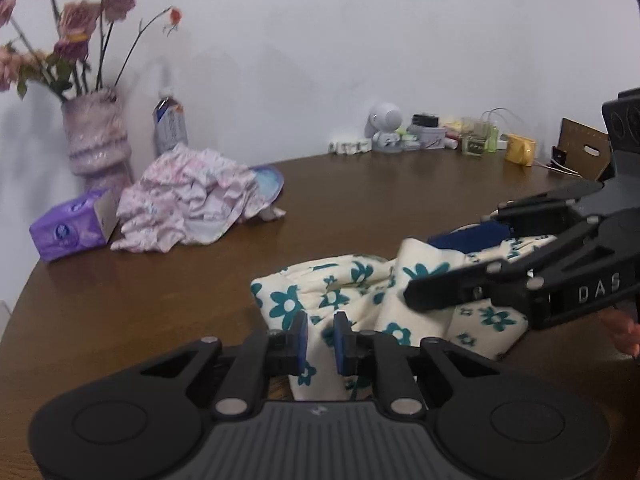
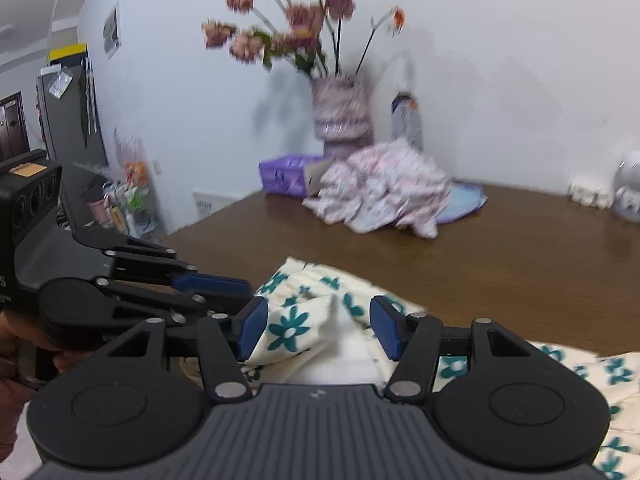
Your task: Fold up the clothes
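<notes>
The floral garment (image 1: 360, 300) lies bunched on the brown table (image 1: 160, 300), lower centre of the frame. The left tool (image 1: 320, 340) pinches its fabric. The right tool (image 2: 318, 326) is spread wide over a raised fold

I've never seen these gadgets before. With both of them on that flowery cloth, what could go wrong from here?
The left gripper pinches only a thin fold of the flowered cloth, so the fabric might slip out when lifted. The right gripper stands open around a bunched ridge; closing there could catch several layers and spoil the fold. The two grippers work very close together, so they might bump. A wide sweep could perhaps also drag the cloth toward the pink clothes pile.
</notes>
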